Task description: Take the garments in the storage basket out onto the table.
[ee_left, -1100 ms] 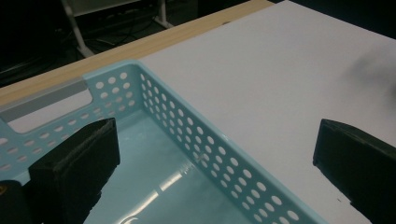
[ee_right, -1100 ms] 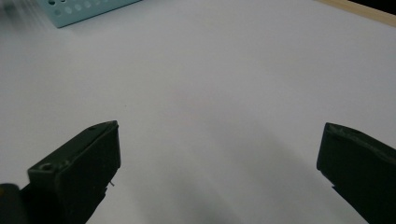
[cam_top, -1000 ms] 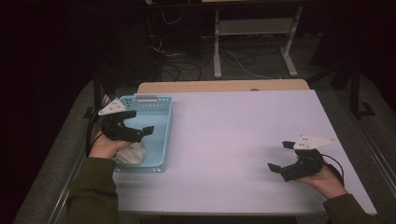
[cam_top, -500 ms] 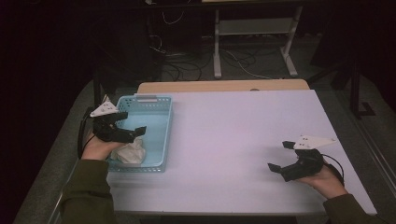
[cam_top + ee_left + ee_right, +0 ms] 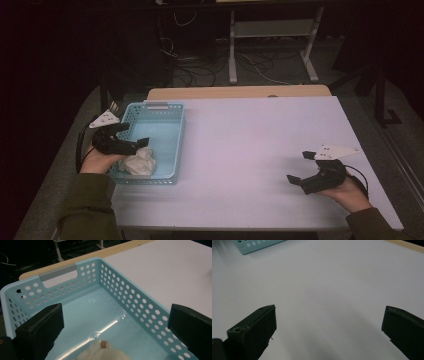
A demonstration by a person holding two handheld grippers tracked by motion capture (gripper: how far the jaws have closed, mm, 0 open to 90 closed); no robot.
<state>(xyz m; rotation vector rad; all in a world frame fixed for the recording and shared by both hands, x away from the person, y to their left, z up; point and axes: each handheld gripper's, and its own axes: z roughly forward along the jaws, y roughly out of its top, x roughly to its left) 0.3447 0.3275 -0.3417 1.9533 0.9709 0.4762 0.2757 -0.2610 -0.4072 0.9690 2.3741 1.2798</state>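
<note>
A light blue perforated basket (image 5: 170, 116) sits at the table's left edge. A crumpled white cloth (image 5: 140, 162) lies in its near end, also seen at the bottom of the left gripper view as a pale bundle (image 5: 101, 353). My left gripper (image 5: 134, 136) hovers open over the basket's near left side, just above and behind the cloth, holding nothing. Its jaws stand wide apart over the basket floor (image 5: 100, 315). My right gripper (image 5: 300, 167) rests open near the table's front right, with only bare tabletop between its jaws.
The white tabletop (image 5: 250, 140) stretches between basket and right gripper, with a wooden strip (image 5: 240, 92) along its far edge. A corner of the basket (image 5: 254, 245) shows far off in the right gripper view. Cables and a metal stand (image 5: 270, 45) are on the dark floor beyond.
My left gripper has drawn back to the left and toward the near edge, away from the cloth, which stays in the basket. The right gripper has not moved.
</note>
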